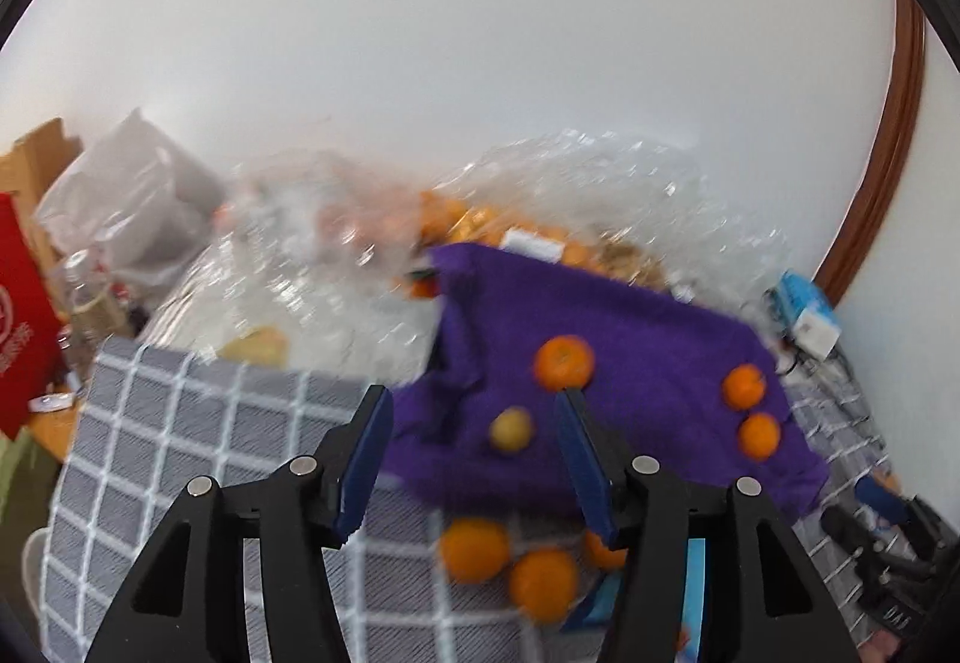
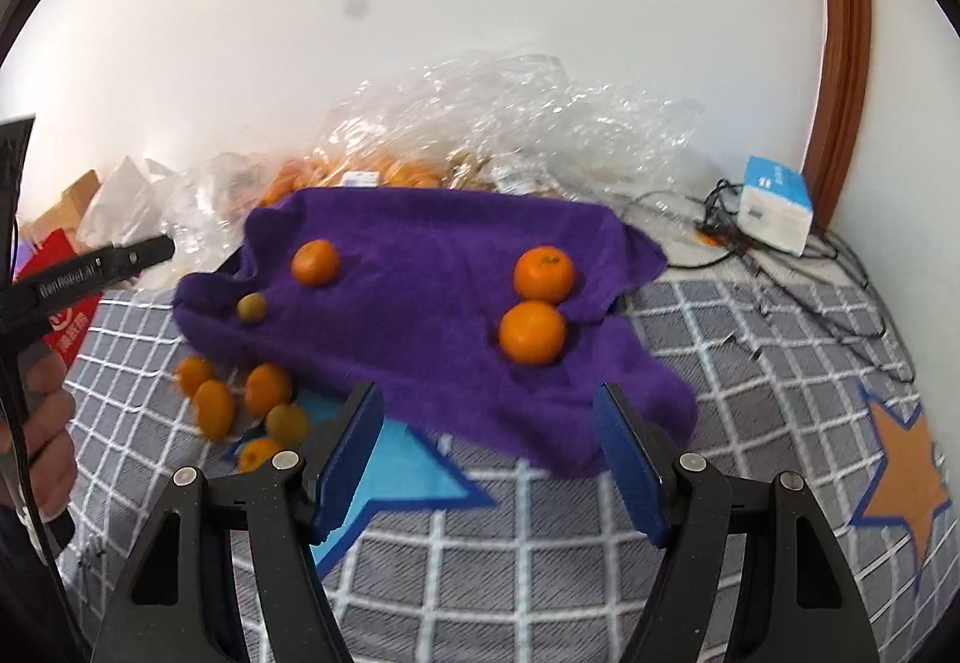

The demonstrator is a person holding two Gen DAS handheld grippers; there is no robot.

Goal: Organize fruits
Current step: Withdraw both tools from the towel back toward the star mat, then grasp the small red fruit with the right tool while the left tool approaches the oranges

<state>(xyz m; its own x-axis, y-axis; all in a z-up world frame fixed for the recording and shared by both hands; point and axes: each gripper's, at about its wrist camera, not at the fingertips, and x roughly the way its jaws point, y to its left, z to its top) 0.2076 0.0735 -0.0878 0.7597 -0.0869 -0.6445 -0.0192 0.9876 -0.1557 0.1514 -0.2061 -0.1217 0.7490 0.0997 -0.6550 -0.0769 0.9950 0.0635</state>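
both grippers hang over a checked bed [image 2: 540,555] with jaws wide and nothing in them. the left gripper [image 1: 474,423] has a small green fruit [image 1: 510,428] between its jaws, lying on a purple towel [image 1: 648,327]. an orange [image 1: 563,362] sits just past the right tip. the right gripper [image 2: 487,411] points at two touching oranges [image 2: 533,333] on the towel, farther ahead. more oranges [image 2: 267,388] lie on the bed beside the towel.

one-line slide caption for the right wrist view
Open right gripper above purple towel holding three oranges and one small green fruit.
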